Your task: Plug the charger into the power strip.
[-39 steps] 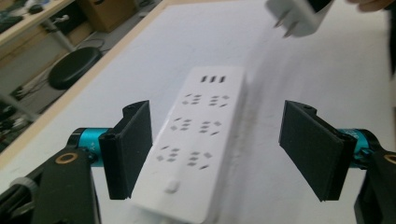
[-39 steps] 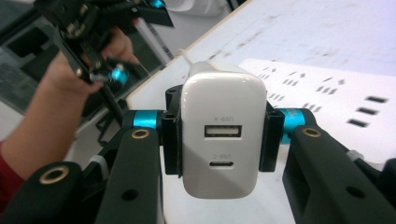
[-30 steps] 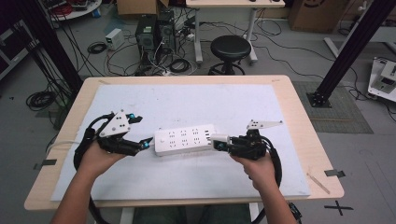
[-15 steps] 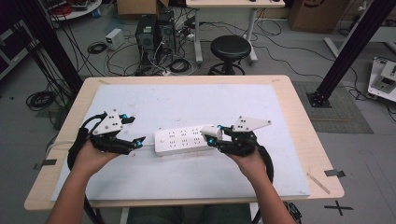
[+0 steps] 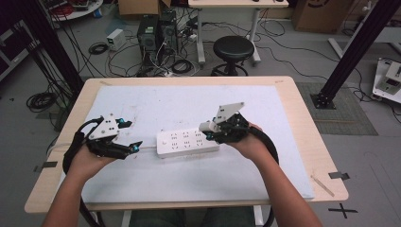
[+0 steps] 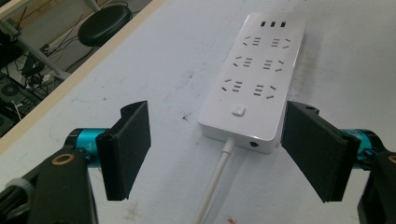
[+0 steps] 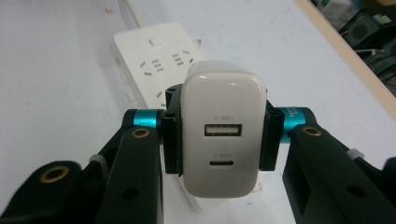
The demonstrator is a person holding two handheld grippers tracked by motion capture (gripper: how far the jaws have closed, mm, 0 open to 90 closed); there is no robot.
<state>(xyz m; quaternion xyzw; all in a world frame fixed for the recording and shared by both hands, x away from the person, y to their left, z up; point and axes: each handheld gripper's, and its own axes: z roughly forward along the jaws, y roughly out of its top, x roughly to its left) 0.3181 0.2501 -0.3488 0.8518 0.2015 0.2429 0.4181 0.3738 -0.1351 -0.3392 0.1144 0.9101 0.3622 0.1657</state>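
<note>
A white power strip (image 5: 188,142) lies flat in the middle of the white mat, its cable (image 6: 217,177) leaving its left end. My left gripper (image 5: 132,135) hovers just left of that end with its jaws wide apart and nothing between them; in the left gripper view the strip (image 6: 261,79) lies ahead of the left gripper (image 6: 217,154). My right gripper (image 5: 210,132) is shut on a white USB charger (image 7: 219,93), held by its sides a little above the strip's right end (image 7: 159,60). The charger's ports face the right gripper's camera and its plug side is hidden.
The white mat (image 5: 189,109) covers most of the wooden table (image 5: 302,123). Beyond the far edge stand a black stool (image 5: 231,47), computer cases (image 5: 156,33) and floor cables. Black frame posts (image 5: 359,52) rise on both sides. Tape marks (image 5: 338,175) sit near the right edge.
My right gripper has lifted and moved left with the charger, from beside the strip's right end to above it. The left gripper has drifted slightly left, still open.
</note>
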